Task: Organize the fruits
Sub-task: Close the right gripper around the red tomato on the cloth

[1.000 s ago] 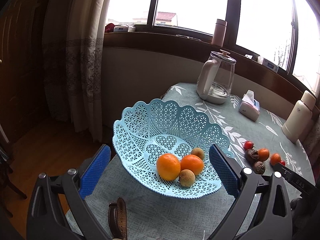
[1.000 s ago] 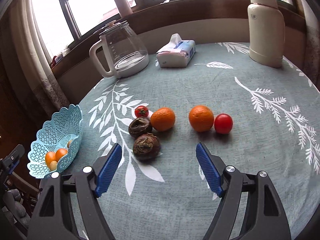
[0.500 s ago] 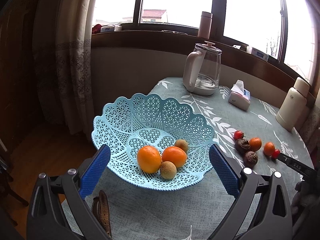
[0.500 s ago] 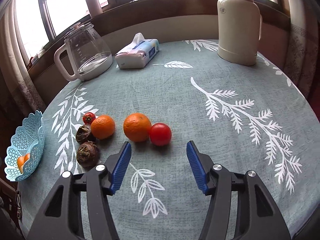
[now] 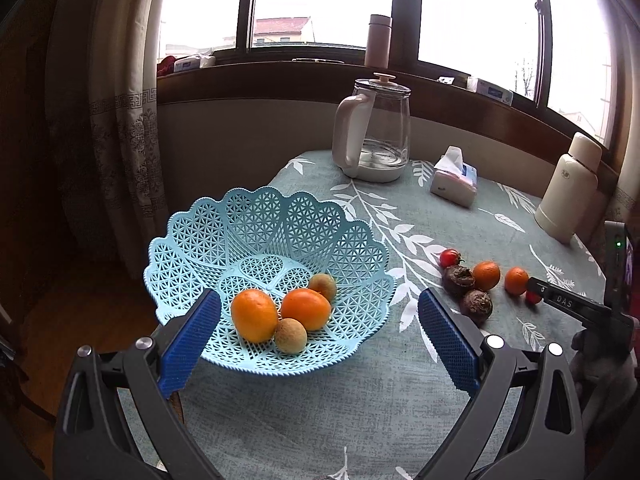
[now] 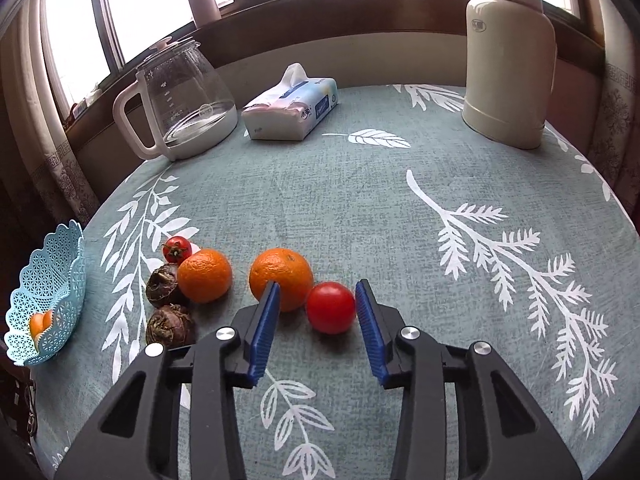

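My right gripper (image 6: 317, 294) is open around a red tomato (image 6: 331, 307), its blue fingers on either side and apart from it. An orange (image 6: 281, 276) lies just left, partly behind the left finger. Further left are a second orange (image 6: 204, 275), two dark brown fruits (image 6: 163, 284) (image 6: 171, 325) and a small tomato (image 6: 176, 249). My left gripper (image 5: 318, 312) hangs open in front of the light blue lattice basket (image 5: 224, 236), which holds two oranges (image 5: 255, 315) (image 5: 306, 308) and two small tan fruits (image 5: 291, 335) (image 5: 322, 286). The basket (image 6: 24, 344) is at the table's left edge.
At the back of the round leaf-print table stand a glass kettle (image 6: 182, 106), a tissue pack (image 6: 290, 110) and a cream thermos (image 6: 508, 58). A windowsill with a tall pink bottle (image 5: 378, 42) runs behind. The table edge drops off left of the basket.
My right gripper has moved right and forward from the dark fruits to the red tomato, and its fingers have narrowed around it. The left view has swung slightly to the right.
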The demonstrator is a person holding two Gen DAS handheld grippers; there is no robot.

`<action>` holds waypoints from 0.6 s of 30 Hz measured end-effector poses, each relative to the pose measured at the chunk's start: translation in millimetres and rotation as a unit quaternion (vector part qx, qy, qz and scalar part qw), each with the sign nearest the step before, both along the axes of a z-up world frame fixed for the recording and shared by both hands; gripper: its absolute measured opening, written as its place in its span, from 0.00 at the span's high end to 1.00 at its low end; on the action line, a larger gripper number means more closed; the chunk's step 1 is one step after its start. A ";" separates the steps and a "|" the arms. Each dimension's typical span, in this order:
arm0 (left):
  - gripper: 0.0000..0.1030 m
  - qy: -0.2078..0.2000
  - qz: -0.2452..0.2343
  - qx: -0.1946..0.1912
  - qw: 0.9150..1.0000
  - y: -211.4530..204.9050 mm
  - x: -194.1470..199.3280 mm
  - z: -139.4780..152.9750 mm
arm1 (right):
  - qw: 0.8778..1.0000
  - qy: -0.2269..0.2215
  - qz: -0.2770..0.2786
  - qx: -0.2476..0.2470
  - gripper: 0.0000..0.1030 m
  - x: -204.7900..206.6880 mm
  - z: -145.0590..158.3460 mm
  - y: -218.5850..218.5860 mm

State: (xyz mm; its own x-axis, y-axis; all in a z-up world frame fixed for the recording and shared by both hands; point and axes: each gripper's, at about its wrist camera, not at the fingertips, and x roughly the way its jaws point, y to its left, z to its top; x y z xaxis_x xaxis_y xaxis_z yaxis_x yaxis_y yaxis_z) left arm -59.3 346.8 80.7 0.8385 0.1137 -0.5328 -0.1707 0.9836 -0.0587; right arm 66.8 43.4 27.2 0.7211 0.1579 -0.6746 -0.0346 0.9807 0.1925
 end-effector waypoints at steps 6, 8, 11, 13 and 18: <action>0.03 0.004 -0.016 0.007 1.000 -15.9 4.4 0.1 | 1.000 0.002 0.000 0.011 0.67 -3.1 -2.5 -5.8; 0.03 0.005 -0.024 0.009 1.000 -22.1 6.8 0.4 | 1.000 0.003 -0.001 0.015 0.67 -3.3 -4.1 -8.1; 0.03 0.007 -0.036 0.014 0.999 -32.9 10.3 0.2 | 1.000 0.009 -0.003 0.026 0.67 -2.1 -8.2 -13.4; 0.03 0.010 -0.045 0.017 0.999 -40.3 12.9 -0.7 | 0.999 0.015 -0.001 0.035 0.68 -0.8 -10.8 -15.3; 0.03 0.022 -0.062 0.022 0.998 -58.2 21.8 -6.0 | 0.999 0.013 0.005 0.039 0.73 -1.5 -10.8 -15.0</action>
